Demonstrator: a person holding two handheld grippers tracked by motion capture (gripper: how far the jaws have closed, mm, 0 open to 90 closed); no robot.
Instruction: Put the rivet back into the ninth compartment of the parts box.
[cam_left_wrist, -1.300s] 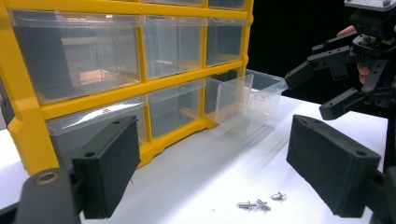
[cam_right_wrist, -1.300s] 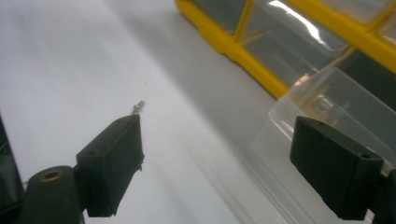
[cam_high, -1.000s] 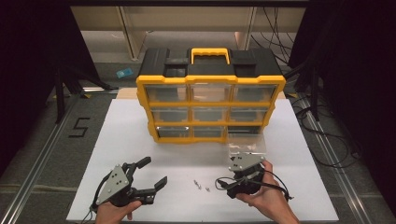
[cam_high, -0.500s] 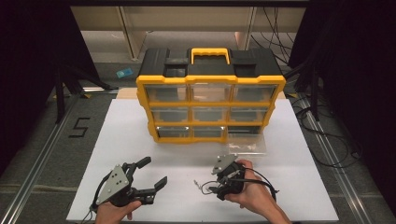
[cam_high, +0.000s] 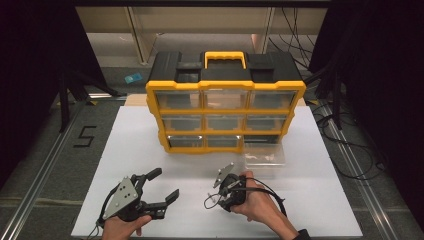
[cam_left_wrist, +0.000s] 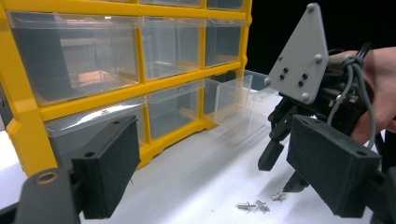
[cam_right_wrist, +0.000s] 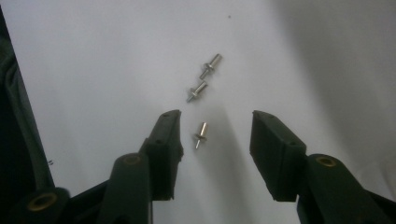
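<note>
The right gripper (cam_right_wrist: 215, 133), jaws just closing but not yet touching, straddles the nearest screw (cam_right_wrist: 201, 134) on the white table (cam_right_wrist: 93, 56); its shaft apparently lies along the jaws (two more beyond). The left gripper (cam_high: 159, 186) rests open, well apart.

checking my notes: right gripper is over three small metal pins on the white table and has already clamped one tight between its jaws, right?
Not quite. The right gripper is over three small metal pins, but its jaws, which have just been closing, stand either side of the nearest pin with gaps, not touching it, on the white table. The right gripper view shows this.
</note>
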